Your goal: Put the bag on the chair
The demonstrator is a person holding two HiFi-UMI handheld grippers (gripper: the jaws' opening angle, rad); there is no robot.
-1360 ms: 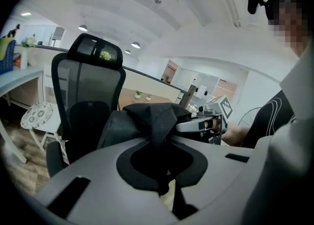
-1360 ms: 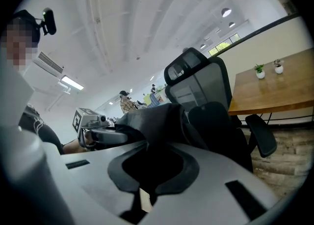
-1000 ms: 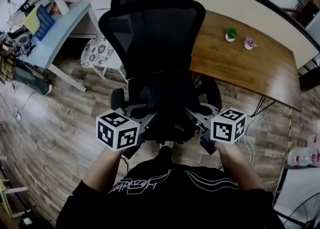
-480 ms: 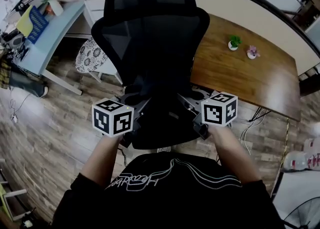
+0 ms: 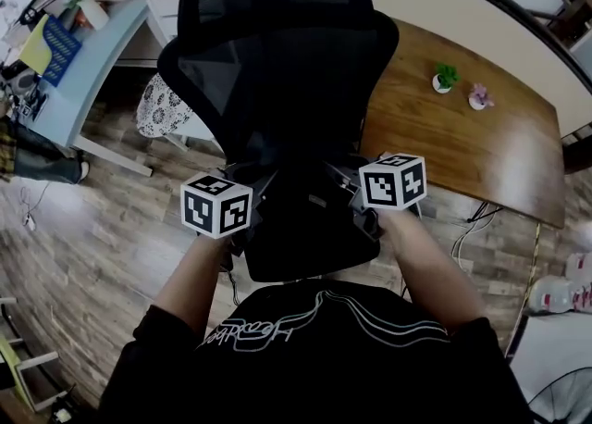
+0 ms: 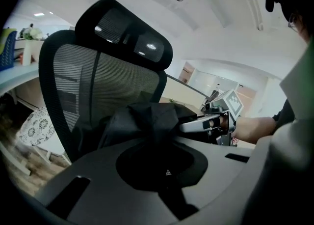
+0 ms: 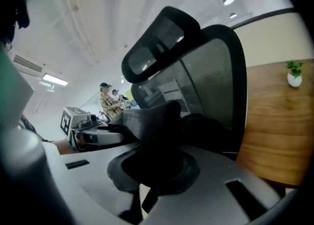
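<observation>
- Left tool (image 5: 244,224) and right tool (image 5: 366,215) were each clamped on the black bag (image 5: 308,239), which hung crosswise between them.
- The chair (image 5: 277,61) stood dead ahead, its seat seemingly below the bag, no nearer to either hand.

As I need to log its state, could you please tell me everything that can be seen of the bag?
The bag is black, of soft, creased cloth, bunched into folds. The left gripper and the right gripper each have their jaws shut on it, one at either side, holding it just in front of the chair's mesh back. Whether it already rests on the seat cannot be told, as both are black.
</observation>
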